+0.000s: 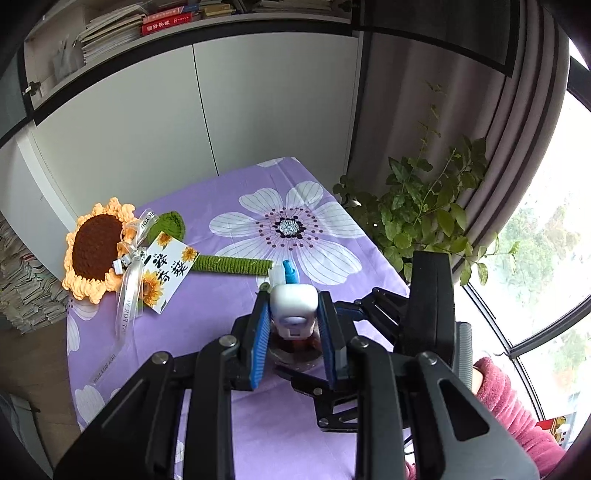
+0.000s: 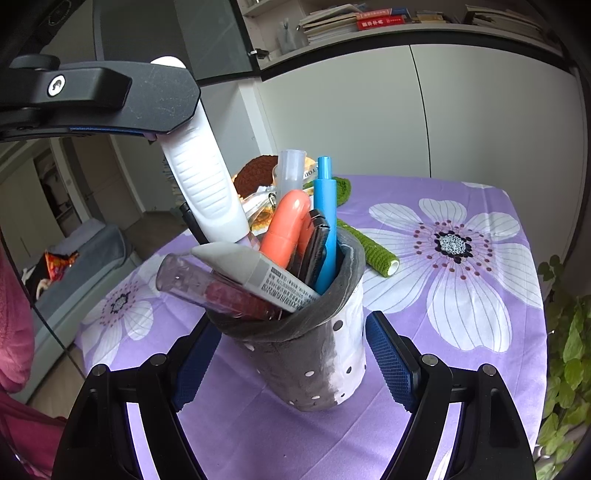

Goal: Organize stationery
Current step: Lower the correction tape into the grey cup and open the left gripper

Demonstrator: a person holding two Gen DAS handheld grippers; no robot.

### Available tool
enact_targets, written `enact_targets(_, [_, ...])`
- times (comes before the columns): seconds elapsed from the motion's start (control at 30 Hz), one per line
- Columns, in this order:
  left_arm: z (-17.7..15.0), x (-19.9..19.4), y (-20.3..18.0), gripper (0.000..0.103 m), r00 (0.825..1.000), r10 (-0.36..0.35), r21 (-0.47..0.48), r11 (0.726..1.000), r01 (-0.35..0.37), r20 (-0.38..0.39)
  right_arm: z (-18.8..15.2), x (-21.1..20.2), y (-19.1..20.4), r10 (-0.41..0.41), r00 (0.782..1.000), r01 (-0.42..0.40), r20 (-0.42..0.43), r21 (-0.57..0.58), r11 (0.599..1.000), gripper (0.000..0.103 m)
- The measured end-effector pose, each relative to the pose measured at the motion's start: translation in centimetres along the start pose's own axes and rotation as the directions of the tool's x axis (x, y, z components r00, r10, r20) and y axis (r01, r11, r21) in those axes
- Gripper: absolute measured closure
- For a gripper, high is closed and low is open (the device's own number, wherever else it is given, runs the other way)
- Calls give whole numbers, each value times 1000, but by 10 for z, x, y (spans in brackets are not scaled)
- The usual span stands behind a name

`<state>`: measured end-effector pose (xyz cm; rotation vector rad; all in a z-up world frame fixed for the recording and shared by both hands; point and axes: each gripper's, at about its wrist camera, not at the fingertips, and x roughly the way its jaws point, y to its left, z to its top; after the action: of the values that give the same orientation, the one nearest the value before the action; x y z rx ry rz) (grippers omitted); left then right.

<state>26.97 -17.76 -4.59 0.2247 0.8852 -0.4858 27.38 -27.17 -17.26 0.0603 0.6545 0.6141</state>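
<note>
Two grippers – right gripper (image 2: 291,358) clamped on grey pen holder (image 2: 314,354) at 6 o'clock, left gripper (image 1: 293,317) clamped on white tool (image 2: 203,177) slanting into it from 10 o'clock – crochet sunflower (image 1: 98,247) lying behind on purple tablecloth (image 2: 461,332).

The white tool's (image 2: 201,177) lower end is hidden inside the pen holder (image 2: 314,365); book titles (image 2: 373,23) are too small to read.
</note>
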Motion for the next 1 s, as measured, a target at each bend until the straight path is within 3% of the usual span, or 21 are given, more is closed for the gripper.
enact_targets(0.5, [4,25,-3,79,993,22,12,1000,-21,-118,0,0,-1,-2,1000,2,-2,5,1000,21])
enact_targets(0.7, [5,19,-2,80,996,3,2,1000,-3,-94,0,0,-1,-3,1000,3,-2,11,1000,21])
enact_targets(0.8, [5,12,-5,72,998,2,15,1000,-1,-70,0,0,-1,-1,1000,2,-4,10,1000,21])
enact_targets(0.87, [4,8,-6,61,998,2,21,1000,0,-58,0,0,-2,-2,1000,2,-4,13,1000,21])
enact_targets(1.0, [4,0,-2,60,999,-6,4,1000,6,-33,0,0,-4,-3,1000,3,-6,20,1000,21])
